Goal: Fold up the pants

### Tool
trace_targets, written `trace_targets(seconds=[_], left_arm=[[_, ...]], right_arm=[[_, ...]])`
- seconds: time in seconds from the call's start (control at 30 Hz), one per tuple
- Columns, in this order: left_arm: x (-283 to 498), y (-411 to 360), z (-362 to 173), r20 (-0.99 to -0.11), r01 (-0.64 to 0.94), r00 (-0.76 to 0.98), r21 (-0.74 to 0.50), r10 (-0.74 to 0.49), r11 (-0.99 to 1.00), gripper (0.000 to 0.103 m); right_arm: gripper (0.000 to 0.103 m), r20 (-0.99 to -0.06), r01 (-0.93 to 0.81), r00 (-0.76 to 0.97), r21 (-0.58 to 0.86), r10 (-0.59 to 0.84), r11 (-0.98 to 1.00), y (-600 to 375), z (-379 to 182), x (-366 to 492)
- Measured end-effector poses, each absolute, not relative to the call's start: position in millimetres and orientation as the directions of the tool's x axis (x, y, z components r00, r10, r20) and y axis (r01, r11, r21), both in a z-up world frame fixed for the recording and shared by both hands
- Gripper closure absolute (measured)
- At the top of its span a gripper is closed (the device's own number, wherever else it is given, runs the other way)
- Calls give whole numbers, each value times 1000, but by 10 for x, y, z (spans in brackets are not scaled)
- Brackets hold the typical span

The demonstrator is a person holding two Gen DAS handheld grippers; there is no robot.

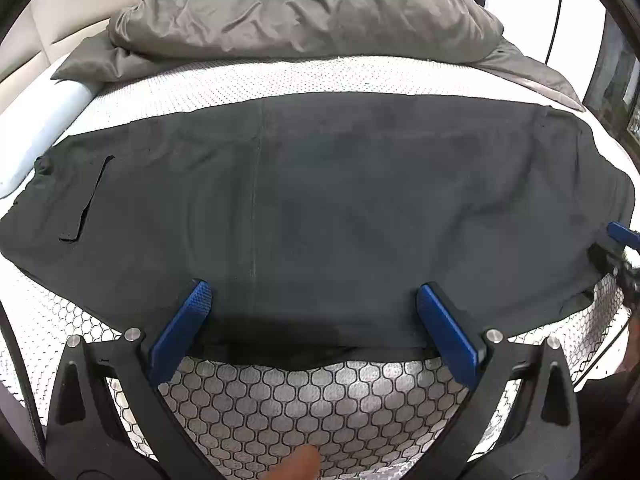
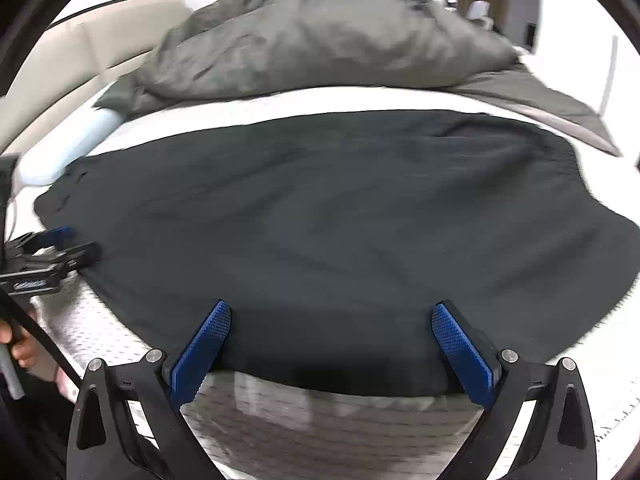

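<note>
Pants: black pants (image 1: 320, 200) lie spread flat across a white mattress (image 1: 280, 76), running left to right, the near edge close to the bed's front edge; in the right wrist view the same pants (image 2: 320, 220) fill the middle of the frame.
Pocket: a welt pocket (image 1: 86, 200) shows near the pants' left end, and a vertical seam (image 1: 256, 200) runs down the cloth left of centre.
Left gripper: the left gripper (image 1: 312, 296) hovers at the pants' near edge, its blue fingers (image 1: 188, 320) wide apart with nothing between them; whether the tips touch the cloth cannot be told.
Right gripper: the right gripper (image 2: 330, 316) sits at the near edge further right, its blue fingers (image 2: 460, 344) likewise spread wide and empty; this view is blurred.
Cross views: each tool shows at the edge of the other's frame, the right gripper (image 1: 620, 240) at the far right, the left gripper (image 2: 60, 248) at the far left beside the pants' edge.
Hand: a hand (image 2: 20, 344) grips the left tool's handle.
Bedding: a rumpled grey duvet (image 1: 300, 8) is heaped behind the pants, a pale pillow (image 1: 44, 128) at the left.
Mattress side: a honeycomb-patterned panel (image 1: 320, 400) drops below the near edge.
</note>
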State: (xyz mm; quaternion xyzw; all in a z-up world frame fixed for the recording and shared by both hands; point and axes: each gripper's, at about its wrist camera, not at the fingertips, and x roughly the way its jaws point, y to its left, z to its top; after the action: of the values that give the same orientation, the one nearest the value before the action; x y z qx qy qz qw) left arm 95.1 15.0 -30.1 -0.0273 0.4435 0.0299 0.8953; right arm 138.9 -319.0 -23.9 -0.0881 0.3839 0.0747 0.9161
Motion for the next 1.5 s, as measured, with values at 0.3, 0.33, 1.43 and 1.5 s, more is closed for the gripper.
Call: trace_targets(seconds=[0.3, 0.33, 1.43, 1.5], left_arm=[[881, 320, -289, -798, -88, 602, -46, 16, 995, 1], [891, 337, -282, -799, -88, 601, -45, 17, 995, 1], [1023, 1547, -394, -807, -306, 567, -16, 168, 952, 1], [945, 1813, -399, -803, -374, 553, -1, 222, 927, 1]], right_arm=[[1, -687, -43, 725, -115, -48, 992, -4203, -121, 1578], [1, -681, -30, 730, -118, -59, 993, -4335, -127, 1583], [4, -724, -67, 686, -161, -72, 985, -4308, -76, 2059], [4, -719, -70, 691, -167, -73, 983, -4341, -47, 2059]])
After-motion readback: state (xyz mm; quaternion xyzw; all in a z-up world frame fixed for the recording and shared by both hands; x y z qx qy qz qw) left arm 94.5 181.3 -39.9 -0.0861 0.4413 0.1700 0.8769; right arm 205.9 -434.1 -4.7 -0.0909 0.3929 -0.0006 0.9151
